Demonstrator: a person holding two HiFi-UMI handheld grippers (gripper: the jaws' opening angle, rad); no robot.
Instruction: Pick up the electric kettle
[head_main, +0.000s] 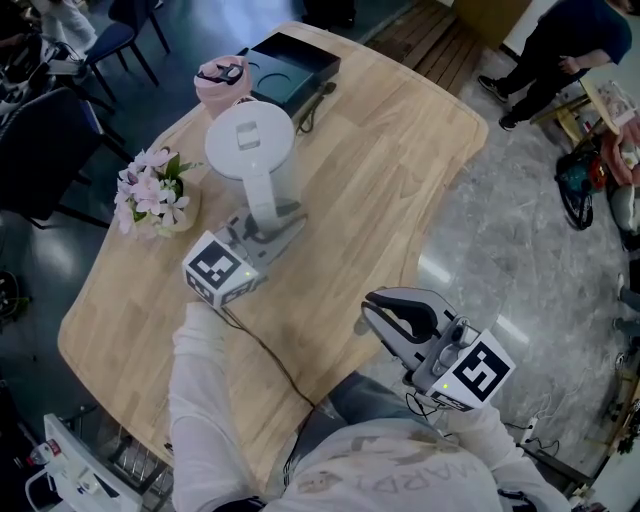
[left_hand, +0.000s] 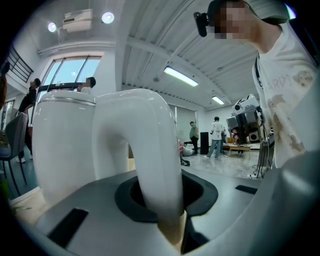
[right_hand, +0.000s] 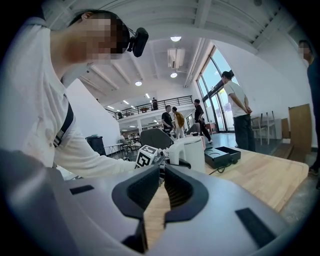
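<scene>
— Where's the kettle (head_main: 250, 150)?

— Upright on the table (head_main: 400, 170), upper left of centre in the head view, with flowers (head_main: 152, 192) just to its left. Its handle (head_main: 266, 205) juts toward the lower right, straight into the left tongs (head_main: 268, 232).

— Have they got it?

— Yes. The left gripper view shows the jaws closed partway, pads pressing either side of the handle's upright lower leg. The kettle's body (left_hand: 62, 150) is close behind at left.

— And the lift?

— Straight up, I'd judge. The handle stands vertical and the tongs come in nearly level.

— The right tongs (head_main: 388, 318)?

— Well apart, at lower right near the table's edge, jaws almost together on nothing. Their own view shows only wood through the slit. It also catches the kettle side-on, whereas the head view looks down on the lid (head_main: 248, 135).
</scene>
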